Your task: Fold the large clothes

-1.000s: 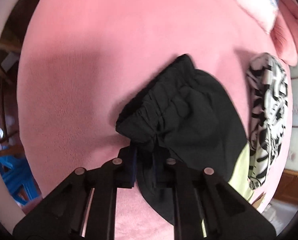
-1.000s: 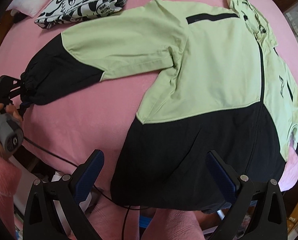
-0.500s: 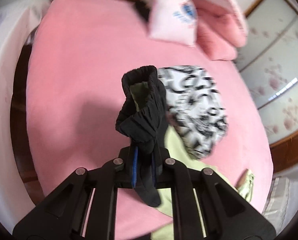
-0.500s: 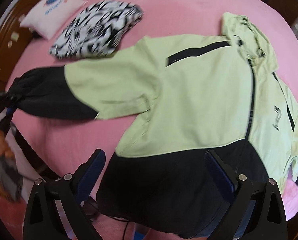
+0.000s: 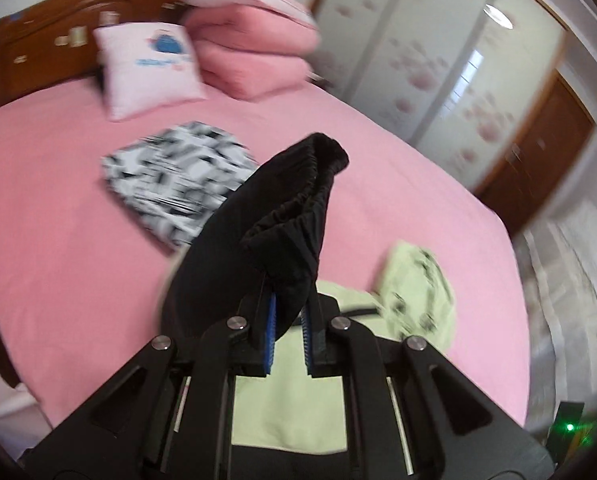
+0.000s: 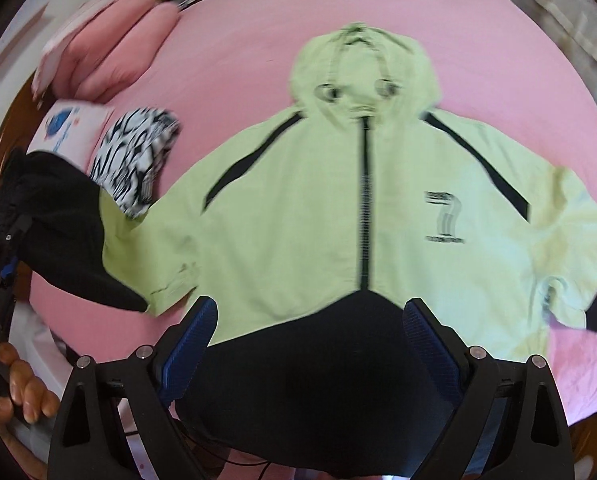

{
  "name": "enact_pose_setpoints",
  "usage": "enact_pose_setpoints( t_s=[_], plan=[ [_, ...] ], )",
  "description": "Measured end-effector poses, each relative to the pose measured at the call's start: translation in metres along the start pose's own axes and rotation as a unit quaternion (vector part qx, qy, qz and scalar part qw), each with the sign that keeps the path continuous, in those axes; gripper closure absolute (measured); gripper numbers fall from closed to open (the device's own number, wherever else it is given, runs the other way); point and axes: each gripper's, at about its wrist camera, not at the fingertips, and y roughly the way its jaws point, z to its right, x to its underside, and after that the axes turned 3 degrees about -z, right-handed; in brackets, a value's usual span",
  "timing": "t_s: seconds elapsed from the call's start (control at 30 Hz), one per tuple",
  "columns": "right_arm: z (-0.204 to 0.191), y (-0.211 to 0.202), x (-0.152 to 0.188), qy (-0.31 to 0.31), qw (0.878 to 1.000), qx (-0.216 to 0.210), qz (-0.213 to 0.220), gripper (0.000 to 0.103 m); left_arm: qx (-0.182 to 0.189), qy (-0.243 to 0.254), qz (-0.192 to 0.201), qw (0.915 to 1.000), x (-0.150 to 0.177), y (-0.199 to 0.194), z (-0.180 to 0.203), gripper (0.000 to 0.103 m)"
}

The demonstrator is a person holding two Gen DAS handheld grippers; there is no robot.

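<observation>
- Presently my left gripper (image 5: 288,320) is clamped nearly closed on the black cuff (image 5: 298,200), which stands up clear of the bed (image 5: 58,280); I judge the sleeve is held high so it can swing across the chest without dragging.
- Jacket (image 6: 318,208) lies face up and spread flat on the bed, zip closed, hood (image 6: 362,68) pointing away from me. That layout gives a square base for the fold.
- My right gripper (image 6: 310,344) hangs over the black hem, holding nothing. Its jaws stand wide with no cloth between them, and have just been closing slightly. I judge it is placed to pin or take the hem.
- A folded patterned garment (image 5: 174,180) lies beside the lifted sleeve, near a pillow (image 5: 150,68), apart from the jacket body.
- Far sleeve is not yet folded.
- Risk: the carried sleeve could brush the patterned garment.
</observation>
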Motion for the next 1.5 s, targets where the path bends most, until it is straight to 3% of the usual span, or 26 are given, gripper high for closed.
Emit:
enact_pose_setpoints(
  t_s=[0.2, 0.33, 0.43, 0.47, 0.53, 0.57, 0.6, 0.7, 0.77, 0.93, 1.1, 1.3, 1.43, 1.5],
  plan=[
    [0.061, -0.01, -0.006, 0.047, 0.999, 0.0, 0.011, 0.007, 0.012, 0.097, -0.075, 0.9924, 0.053, 0.058, 0.097, 0.095],
    [0.091, -0.005, -0.005, 0.069, 0.998, -0.004, 0.009, 0.008, 0.035, 0.137, -0.132, 0.9812, 0.108, 0.086, 0.121, 0.095],
    [0.105, 0.004, -0.005, 0.077, 0.997, -0.008, -0.002, 0.008, 0.02, 0.165, -0.202, 0.9652, 0.147, 0.124, 0.128, 0.095],
    [0.11, 0.007, -0.005, 0.078, 0.997, -0.016, -0.005, 0.008, 0.018, 0.173, -0.236, 0.956, 0.164, 0.137, 0.133, 0.094],
    [0.114, 0.014, -0.006, 0.08, 0.996, -0.03, -0.012, 0.008, 0.018, 0.193, -0.276, 0.9412, 0.179, 0.152, 0.131, 0.087],
    [0.117, 0.019, -0.007, 0.082, 0.996, -0.038, -0.017, 0.008, 0.021, 0.211, -0.297, 0.9312, 0.192, 0.155, 0.135, 0.079],
    [0.119, 0.023, -0.008, 0.084, 0.995, -0.042, -0.024, 0.007, 0.025, 0.217, -0.302, 0.928, 0.195, 0.157, 0.13, 0.07],
    [0.122, 0.034, -0.012, 0.088, 0.994, -0.056, -0.038, 0.007, 0.036, 0.204, -0.294, 0.9331, 0.191, 0.156, 0.114, 0.053],
    [0.12, 0.043, -0.015, 0.091, 0.992, -0.077, -0.049, 0.007, 0.041, 0.193, -0.288, 0.9371, 0.187, 0.144, 0.108, 0.049],
    [0.107, 0.072, -0.02, 0.119, 0.979, -0.138, -0.088, 0.007, 0.029, 0.197, -0.296, 0.9342, 0.167, 0.131, 0.085, 0.049],
    [0.079, 0.11, -0.023, 0.15, 0.963, -0.193, -0.117, 0.008, -0.017, 0.184, -0.304, 0.9346, 0.147, 0.103, 0.034, 0.049],
    [0.046, 0.159, -0.029, 0.16, 0.96, -0.181, -0.142, 0.015, -0.078, 0.13, -0.325, 0.9333, 0.142, 0.099, -0.055, 0.048],
    [0.026, 0.181, -0.037, 0.157, 0.965, -0.157, -0.139, 0.016, -0.09, 0.092, -0.34, 0.9317, 0.142, 0.109, -0.108, 0.048],
    [0.019, 0.187, -0.043, 0.153, 0.969, -0.146, -0.13, 0.031, -0.074, 0.082, -0.337, 0.935, 0.142, 0.113, -0.129, 0.048]
  ],
)
